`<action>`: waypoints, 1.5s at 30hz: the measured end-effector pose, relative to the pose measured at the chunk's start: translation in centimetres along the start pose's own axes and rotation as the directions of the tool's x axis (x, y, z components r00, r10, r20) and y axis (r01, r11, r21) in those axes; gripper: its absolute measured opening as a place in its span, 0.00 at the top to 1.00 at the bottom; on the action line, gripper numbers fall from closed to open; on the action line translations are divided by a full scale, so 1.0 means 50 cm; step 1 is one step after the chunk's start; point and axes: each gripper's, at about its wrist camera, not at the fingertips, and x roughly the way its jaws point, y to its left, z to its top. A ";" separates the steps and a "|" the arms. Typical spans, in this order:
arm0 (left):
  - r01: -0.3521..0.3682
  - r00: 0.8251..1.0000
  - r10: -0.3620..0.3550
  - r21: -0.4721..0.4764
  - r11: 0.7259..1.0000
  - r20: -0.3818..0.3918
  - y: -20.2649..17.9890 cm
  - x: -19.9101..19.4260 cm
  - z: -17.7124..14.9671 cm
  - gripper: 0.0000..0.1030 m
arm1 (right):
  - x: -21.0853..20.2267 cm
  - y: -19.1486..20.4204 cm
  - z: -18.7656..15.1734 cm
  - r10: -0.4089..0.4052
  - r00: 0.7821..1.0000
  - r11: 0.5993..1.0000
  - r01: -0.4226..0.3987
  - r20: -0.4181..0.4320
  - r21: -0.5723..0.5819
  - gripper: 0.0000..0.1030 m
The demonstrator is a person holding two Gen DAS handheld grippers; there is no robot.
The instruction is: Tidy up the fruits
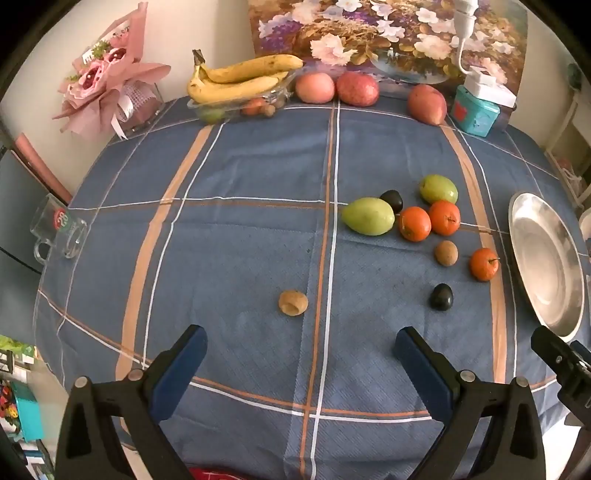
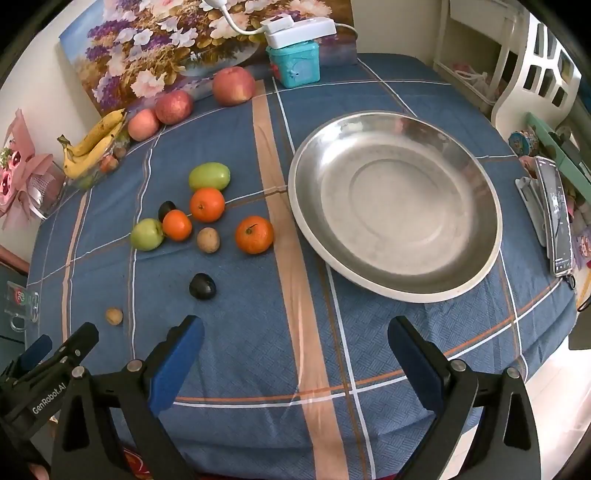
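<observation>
Both grippers' fingers stood wide and empty — your left gripper (image 1: pixel 301 354) above bare cloth (image 1: pixel 240 184), your right gripper (image 2: pixel 295 343) near the dish (image 2: pixel 480 254). Loose fruit lay left of the empty dish: oranges (image 2: pixel 254 235), green fruit (image 2: pixel 209 176), a dark plum (image 2: pixel 202 286). Sorting seemed unstarted — next, lower over the nearest piece and close.

Covering the table: a blue plaid tablecloth (image 1: pixel 258 229). Leaning against the pale wall (image 1: pixel 173 40) at the back: a floral painting (image 1: pixel 388 33). Standing at the right: a white chair (image 2: pixel 543 74). Falling across the pale floor (image 2: pixel 561 398): bright daylight.
</observation>
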 end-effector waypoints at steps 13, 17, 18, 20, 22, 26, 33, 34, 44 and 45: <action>0.006 1.000 -0.006 -0.016 1.000 -0.011 0.006 0.002 0.004 0.00 | -0.005 -0.001 0.001 -0.001 1.000 1.000 0.001 -0.001 -0.009 0.03; 0.010 1.000 -0.010 -0.021 1.000 -0.015 0.010 0.005 0.003 0.00 | -0.004 0.001 0.002 -0.002 1.000 1.000 0.002 -0.002 -0.009 0.03; 0.010 1.000 -0.011 -0.021 1.000 -0.016 0.010 0.005 0.002 0.00 | -0.004 0.001 0.002 -0.002 1.000 1.000 0.002 -0.001 -0.009 0.03; 0.009 1.000 -0.010 -0.022 1.000 -0.020 0.010 0.007 0.002 0.00 | -0.003 0.001 0.002 -0.002 1.000 1.000 0.002 -0.002 -0.009 0.03; 0.009 1.000 -0.010 -0.022 1.000 -0.021 0.011 0.007 0.002 0.00 | -0.002 0.001 0.002 -0.002 1.000 1.000 0.002 -0.004 -0.008 0.03; 0.009 1.000 -0.009 -0.022 1.000 -0.022 0.011 0.008 0.002 0.00 | -0.001 0.000 0.003 -0.002 1.000 1.000 0.002 -0.004 -0.008 0.03; 0.010 1.000 -0.011 -0.024 1.000 -0.025 0.011 0.009 0.001 0.00 | -0.001 -0.001 0.003 -0.003 1.000 1.000 0.003 -0.004 -0.007 0.03; 0.010 1.000 -0.010 -0.024 1.000 -0.025 0.011 0.009 0.000 0.00 | -0.001 0.001 0.003 -0.003 1.000 1.000 0.003 -0.005 -0.008 0.03; 0.009 1.000 -0.010 -0.023 1.000 -0.028 0.011 0.013 -0.003 0.00 | 0.000 -0.001 0.004 -0.005 1.000 1.000 0.005 -0.007 -0.007 0.03; 0.011 1.000 -0.012 -0.024 1.000 -0.028 0.012 0.013 -0.002 0.00 | 0.000 -0.001 0.004 -0.005 1.000 1.000 0.005 -0.007 -0.006 0.03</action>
